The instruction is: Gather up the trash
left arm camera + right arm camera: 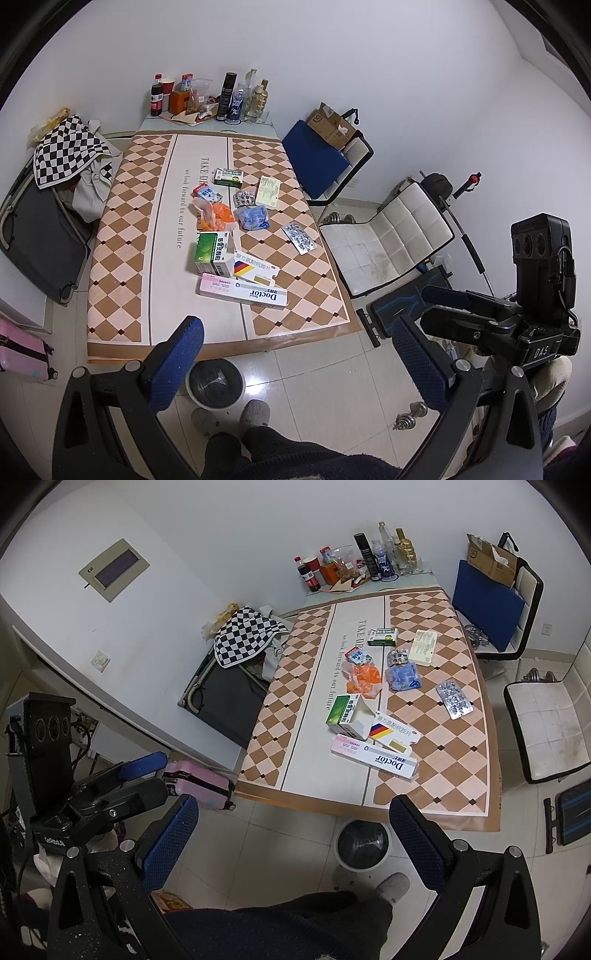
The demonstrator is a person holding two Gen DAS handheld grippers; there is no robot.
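1. Our left gripper (291,363) and right gripper (293,843) hang empty, their blue textured pads spread wide.
2. Below stands a round bin (362,843) with a dark liner.
3. On the far diamond-patterned tablecloth (454,764) lies trash: a long toothpaste box (375,757), a foil blister (453,698), an orange crumpled wrapper (364,678).

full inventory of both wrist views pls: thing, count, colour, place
Doctor box: 1, pink-white, table near edge
Open carton: 1, green-white, above it
Striped box: 1, white, beside carton
Blister packs: 2, silver, right half
Orange wrapper: 1, mid-table
Blue wrapper: 1, mid-table
Bin: 1, black-lined, floor below table
Bottles: several, far shelf
Left gripper: open, empty
Right gripper: open, empty
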